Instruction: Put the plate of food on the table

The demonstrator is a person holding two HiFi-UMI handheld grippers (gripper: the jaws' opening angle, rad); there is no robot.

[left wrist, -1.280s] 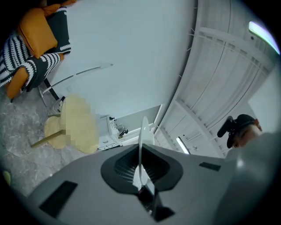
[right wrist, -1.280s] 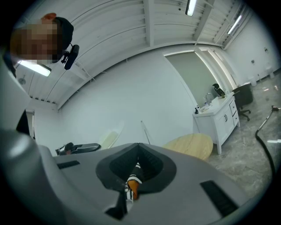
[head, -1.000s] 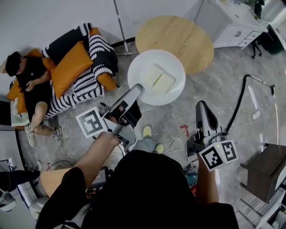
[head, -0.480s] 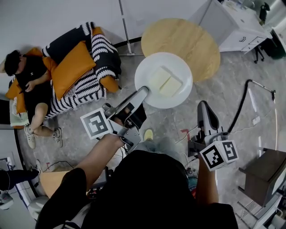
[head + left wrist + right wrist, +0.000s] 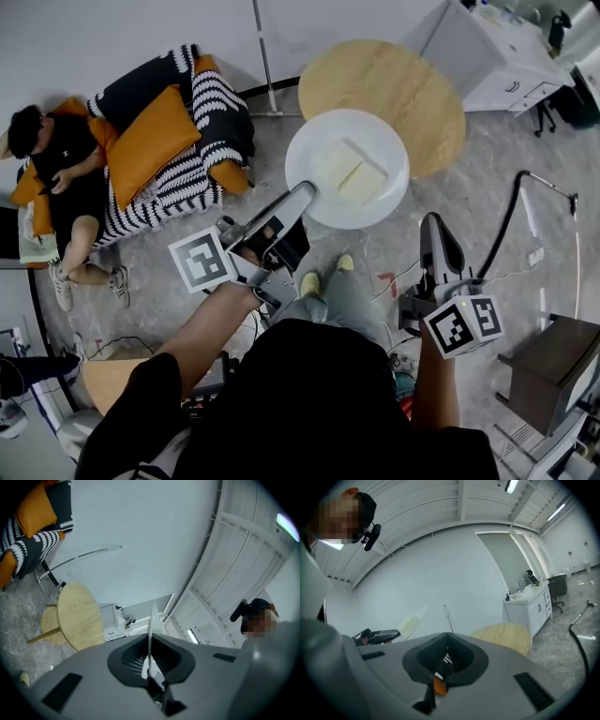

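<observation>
The plate [image 5: 370,129] is round, so it has no long axis of its own. It lies level with its face up and reaches straight forward from the jaws of the left gripper [image 5: 302,194]. These jaws are clamped on its near rim, with the rest of the plate out ahead of them. In the left gripper view the plate shows edge-on, as a thin white blade rising from between the two closed pads. It is plain white and glossy and carries the food [image 5: 352,172]: two pale yellow, flat, squarish slabs side by side, just past the middle as seen from the jaws. Beyond the plate's far rim, further ahead of the jaws, stands the round wooden surface [image 5: 384,80]. In the head view the far rim overlaps its near edge, though the plate hangs in the grip. The right gripper [image 5: 435,230] is well off to the plate's right, its jaws drawn together on nothing.
</observation>
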